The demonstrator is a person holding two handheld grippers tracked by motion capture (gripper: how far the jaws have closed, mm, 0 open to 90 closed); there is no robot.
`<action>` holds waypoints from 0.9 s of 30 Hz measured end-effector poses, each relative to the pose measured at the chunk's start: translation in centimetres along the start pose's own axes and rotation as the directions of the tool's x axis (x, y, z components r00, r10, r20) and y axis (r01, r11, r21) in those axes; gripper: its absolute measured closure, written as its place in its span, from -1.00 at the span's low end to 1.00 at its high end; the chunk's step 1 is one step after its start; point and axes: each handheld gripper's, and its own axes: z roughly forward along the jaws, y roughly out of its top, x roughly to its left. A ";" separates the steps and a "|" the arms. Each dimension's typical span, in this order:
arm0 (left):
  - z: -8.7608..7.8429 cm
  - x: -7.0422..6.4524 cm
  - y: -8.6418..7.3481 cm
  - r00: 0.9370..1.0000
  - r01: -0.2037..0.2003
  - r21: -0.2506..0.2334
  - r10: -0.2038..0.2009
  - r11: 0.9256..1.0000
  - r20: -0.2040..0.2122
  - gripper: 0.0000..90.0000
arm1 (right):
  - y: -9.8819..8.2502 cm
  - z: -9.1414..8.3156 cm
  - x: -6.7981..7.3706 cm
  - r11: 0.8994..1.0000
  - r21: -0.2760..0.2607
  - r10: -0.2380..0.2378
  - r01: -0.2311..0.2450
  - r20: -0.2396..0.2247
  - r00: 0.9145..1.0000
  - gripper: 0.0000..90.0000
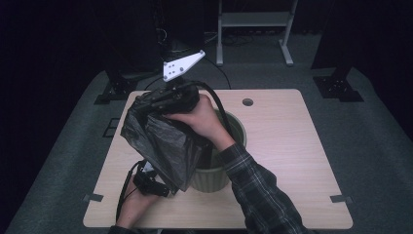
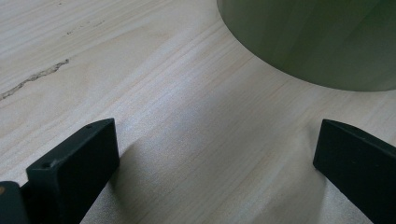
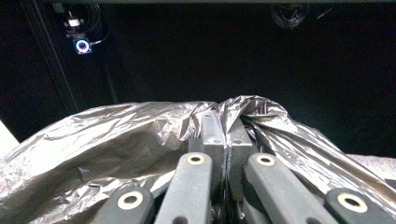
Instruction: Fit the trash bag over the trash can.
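Observation:
A crumpled black plastic bag (image 1: 160,141) hangs over the left side of a pale green ribbed bin (image 1: 214,178) on the wooden table (image 1: 287,146). My right gripper (image 1: 143,105) is raised above the bin's left rim and is shut on the bag's top edge. In the right gripper view the jaws (image 3: 226,128) are pressed together on a fold of the bag (image 3: 116,140). My left gripper (image 1: 158,185) rests low by the table's front left, partly behind the bag. It stands open (image 2: 218,135) over bare wood, with the bin's wall (image 2: 317,37) just ahead.
A round cable hole (image 1: 247,102) sits near the table's far edge. A grey metal frame (image 1: 253,19) and black stands (image 1: 336,83) are on the floor beyond. Tape marks (image 1: 92,198) sit at the front corners. The table's right half (image 1: 302,161) is bare wood.

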 end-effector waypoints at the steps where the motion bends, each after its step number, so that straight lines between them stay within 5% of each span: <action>1: 0.0 0.0 0.0 1.000 0.000 0.000 0.000 1.000 0.000 -1.00 | -0.3 -0.3 0.2 1.000 0.004 0.003 -0.003 0.004 1.000 1.00; 11: 0.0 0.0 0.0 1.000 0.000 0.000 0.000 1.000 0.000 -1.00 | -4.2 -4.1 1.3 0.998 0.023 0.062 -0.064 0.067 0.996 1.00; 27: 0.0 0.0 0.0 1.000 0.001 0.002 -0.001 1.000 0.002 -1.00 | -9.4 -10.0 2.8 0.979 0.087 0.166 -0.182 0.159 0.973 0.99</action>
